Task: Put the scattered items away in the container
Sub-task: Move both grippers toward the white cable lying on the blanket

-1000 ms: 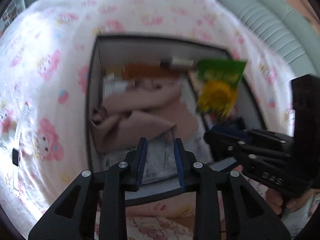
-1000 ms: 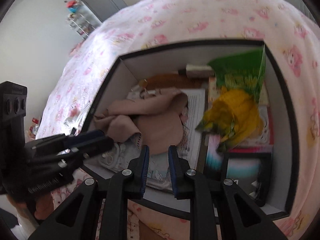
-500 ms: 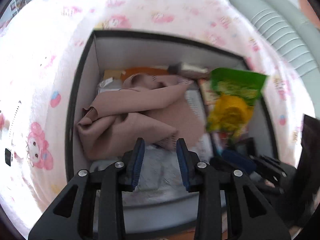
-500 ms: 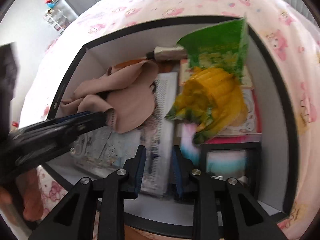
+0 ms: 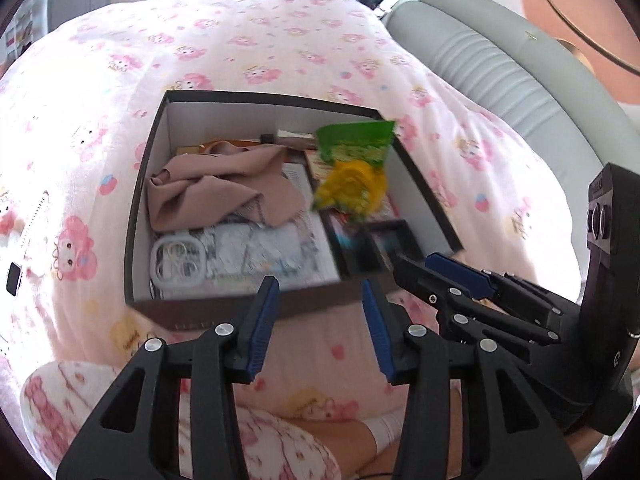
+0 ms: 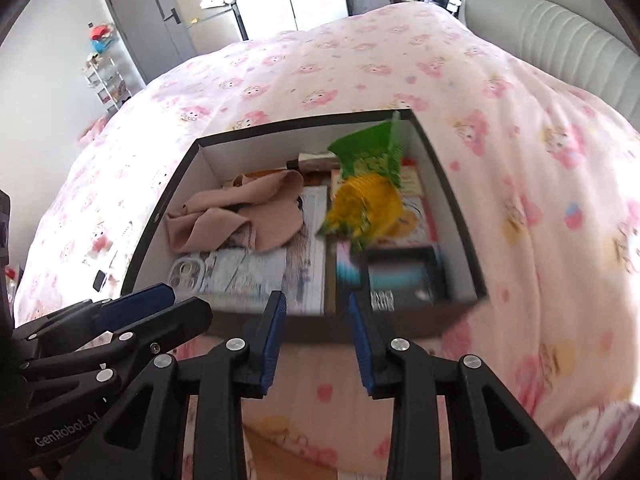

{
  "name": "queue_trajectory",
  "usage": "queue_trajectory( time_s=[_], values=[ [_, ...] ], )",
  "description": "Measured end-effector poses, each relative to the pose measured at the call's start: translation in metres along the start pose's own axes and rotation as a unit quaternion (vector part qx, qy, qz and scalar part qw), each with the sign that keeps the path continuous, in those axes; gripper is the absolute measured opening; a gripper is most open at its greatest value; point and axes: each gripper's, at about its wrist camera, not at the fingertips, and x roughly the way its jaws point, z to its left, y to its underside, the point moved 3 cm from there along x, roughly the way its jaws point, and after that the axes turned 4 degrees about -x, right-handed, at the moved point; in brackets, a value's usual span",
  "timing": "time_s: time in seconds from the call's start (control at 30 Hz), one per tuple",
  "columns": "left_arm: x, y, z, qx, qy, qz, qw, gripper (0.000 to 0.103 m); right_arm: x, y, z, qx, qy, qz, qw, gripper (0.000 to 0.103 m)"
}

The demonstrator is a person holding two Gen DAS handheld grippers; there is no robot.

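Since the earlier frames both grippers have drawn back from the box (image 5: 149,216), which now sits farther off and whole in view on the bed (image 5: 280,48). The left gripper (image 5: 318,328) and right gripper (image 6: 316,340) hang short of the box's near wall, jaws opening, nothing between them.

Inside the box most of the tidying looks done: papers (image 5: 272,248) line the floor, a tan cloth (image 5: 224,188) lies crumpled on them toward the left wall, a green-and-yellow bag (image 5: 354,168) leans at the right wall, dark frames (image 6: 404,276) fill the near right corner, and a white ring case (image 5: 178,262) sits at the near left.

Left of the box, a small dark thing (image 5: 14,284) lies out on the bed, probably the last stray.
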Motion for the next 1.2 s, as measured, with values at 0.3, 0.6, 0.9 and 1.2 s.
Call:
queue_trajectory(
  time_s=[0.3, 0.6, 0.9, 1.2],
  values=[
    [-0.042, 0.028, -0.006, 0.026, -0.004, -0.027, 0.9993, 0.044, -0.035, 0.024, 0.024, -0.02, 0.003, -0.017, 1.0, 0.029],
    [-0.062, 0.041, 0.015, 0.021, -0.018, -0.032, 0.9991, 0.044, -0.043, 0.035, 0.057, -0.046, -0.018, -0.02, 0.999, 0.029],
    [-0.079, 0.052, 0.069, -0.027, -0.039, -0.044, 0.9979, 0.042, -0.026, 0.031, 0.111, -0.095, -0.041, -0.004, 0.995, 0.028],
    [-0.111, 0.069, 0.175, -0.134, -0.076, -0.081, 0.9847, 0.044, 0.018, 0.014, 0.209, -0.181, -0.098, 0.034, 0.978, 0.028]
  ],
)
